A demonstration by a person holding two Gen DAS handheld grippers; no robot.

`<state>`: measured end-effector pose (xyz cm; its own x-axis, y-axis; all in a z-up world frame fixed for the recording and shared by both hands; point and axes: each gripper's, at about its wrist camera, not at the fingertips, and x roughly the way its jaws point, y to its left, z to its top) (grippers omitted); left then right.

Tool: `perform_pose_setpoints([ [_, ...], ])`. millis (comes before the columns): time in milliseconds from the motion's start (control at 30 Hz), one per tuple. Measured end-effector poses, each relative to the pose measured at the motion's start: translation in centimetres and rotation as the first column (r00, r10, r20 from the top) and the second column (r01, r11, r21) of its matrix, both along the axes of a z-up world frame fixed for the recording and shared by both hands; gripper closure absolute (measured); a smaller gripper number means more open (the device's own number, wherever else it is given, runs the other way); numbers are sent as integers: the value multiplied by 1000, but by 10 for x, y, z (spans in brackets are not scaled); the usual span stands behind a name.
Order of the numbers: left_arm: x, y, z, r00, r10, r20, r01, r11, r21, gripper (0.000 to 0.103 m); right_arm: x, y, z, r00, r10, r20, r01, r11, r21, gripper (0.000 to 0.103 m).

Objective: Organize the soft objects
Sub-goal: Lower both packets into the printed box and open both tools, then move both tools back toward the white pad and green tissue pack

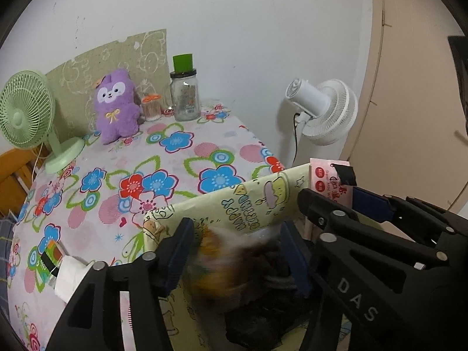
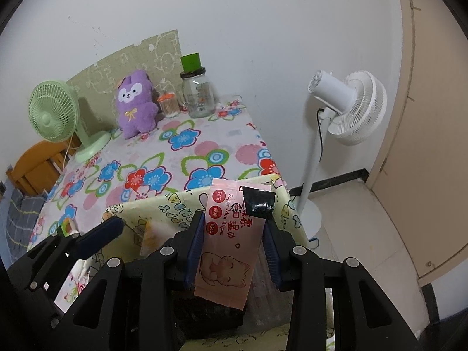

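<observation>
1. Floral vinyl covers the worktop (image 2: 187, 158). At its far end I see a green desk fan (image 1: 25, 111), a purple plush toy (image 1: 115, 106), a small tub of cotton swabs (image 1: 151, 108) and a clear glass jar (image 1: 185, 95) with a green cap. A patterned board (image 1: 117, 58) leans on the wall behind them.
2. Off the worktop's right edge stands one white pedestal fan (image 2: 345, 108), so I count two fans in all, one plush, one jar and one tub.
3. At the near end sits a pale yellow cartoon-print box (image 1: 234, 204); its walls stand up right in front of both grippers.
4. My right gripper (image 2: 234, 234) is partly closed around a pink wipes pack (image 2: 231, 242), holding it upright over the box. A black piece of tape (image 2: 259, 201) sits at the pack's top corner.
5. My left gripper (image 1: 234, 251) is partly open, with a blurred yellow-and-brown soft item (image 1: 225, 266) between its fingers at the box; I cannot tell whether it is gripped.
6. A small green-and-orange tube (image 1: 51, 259) with white paper lies on the near left of the worktop.
</observation>
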<state>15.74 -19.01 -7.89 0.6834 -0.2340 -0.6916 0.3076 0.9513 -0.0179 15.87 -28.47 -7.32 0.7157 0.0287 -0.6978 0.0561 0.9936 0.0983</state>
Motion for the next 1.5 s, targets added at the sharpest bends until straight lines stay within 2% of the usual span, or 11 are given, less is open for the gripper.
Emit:
perform_pose_setpoints([
  [233, 2, 5, -3, 1000, 8, -21, -8, 1000, 24, 26, 6, 5, -5, 999, 29, -19, -29, 1000, -2, 59],
  [367, -2, 8, -1, 1000, 15, 0, -15, 999, 42, 24, 5, 10, -4, 1000, 22, -15, -23, 1000, -12, 42],
  [633, -9, 25, 5, 999, 29, 16, -30, 999, 18, 19, -5, 16, 3, 1000, -5, 9, 5, 1000, -26, 27],
  [900, -24, 46, 18, 998, 43, 49, -44, 999, 9, 15, -21, 34, 18, 999, -2, 42, 3, 999, -45, 22],
  [1033, -33, 58, 26, 996, 59, 74, -59, 998, -2, 12, -32, 42, 28, 997, -5, 76, 9, 999, -50, 15],
  [1500, -65, 95, 42, 989, 87, 119, -85, 996, -24, 5, -69, 76, 49, 991, 19, 130, -9, 997, -76, 7],
])
